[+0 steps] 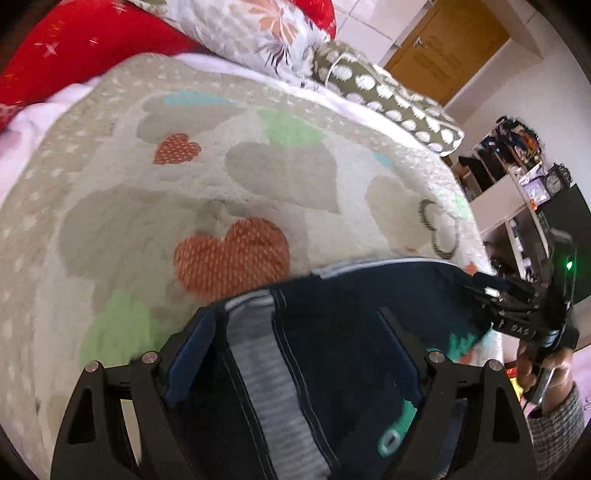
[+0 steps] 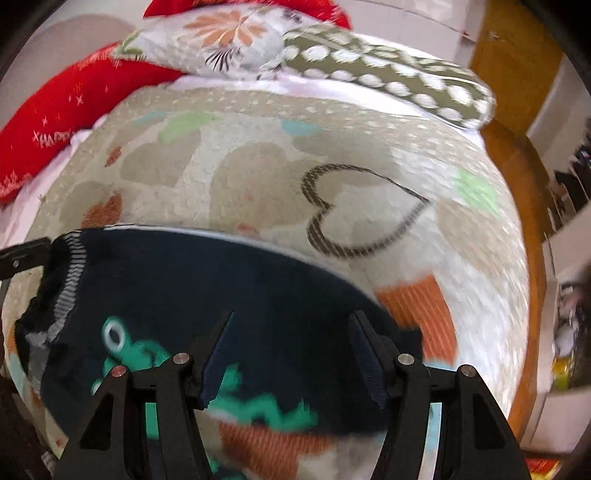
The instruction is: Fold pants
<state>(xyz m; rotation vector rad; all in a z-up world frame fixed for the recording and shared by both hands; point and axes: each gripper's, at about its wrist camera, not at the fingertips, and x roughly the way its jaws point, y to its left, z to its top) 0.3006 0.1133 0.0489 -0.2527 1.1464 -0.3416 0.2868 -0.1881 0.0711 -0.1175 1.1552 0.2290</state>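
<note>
Dark navy pants with a grey striped waistband and a green dinosaur print lie on the heart-patterned bedspread. My left gripper is open, its fingers either side of the waistband end. My right gripper is open over the pants' other end; it also shows in the left wrist view at the pants' far edge. The left gripper's tip shows at the left edge of the right wrist view, by the waistband.
Pillows lie at the head of the bed: red, floral and polka-dot. A shelf unit with a clock stands right of the bed. A wooden door is behind. The bed's wooden edge runs along the right.
</note>
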